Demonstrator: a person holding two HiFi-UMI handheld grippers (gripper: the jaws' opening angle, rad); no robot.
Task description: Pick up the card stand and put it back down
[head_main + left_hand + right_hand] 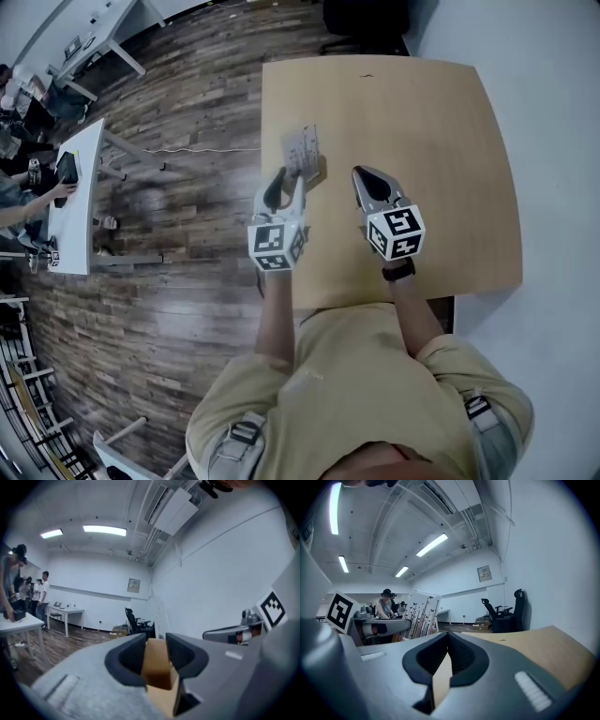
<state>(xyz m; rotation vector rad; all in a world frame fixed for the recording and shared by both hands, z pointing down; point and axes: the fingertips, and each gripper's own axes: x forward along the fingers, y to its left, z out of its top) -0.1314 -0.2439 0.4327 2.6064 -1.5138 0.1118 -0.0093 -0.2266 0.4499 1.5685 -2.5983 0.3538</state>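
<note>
The card stand is a white printed card upright in a small wooden base, near the left edge of the wooden table. My left gripper reaches it from the near side. In the left gripper view its pads press on both sides of the brown base, and the card rises edge-on just beyond. I cannot tell whether the base is touching the table. My right gripper hovers shut and empty a hand's width to the right. From the right gripper view, the card stands past the left gripper.
The table's left edge runs just beside the left gripper, with wood floor below. A white desk with people stands far left. Black office chairs sit past the table's far end. A white wall lies to the right.
</note>
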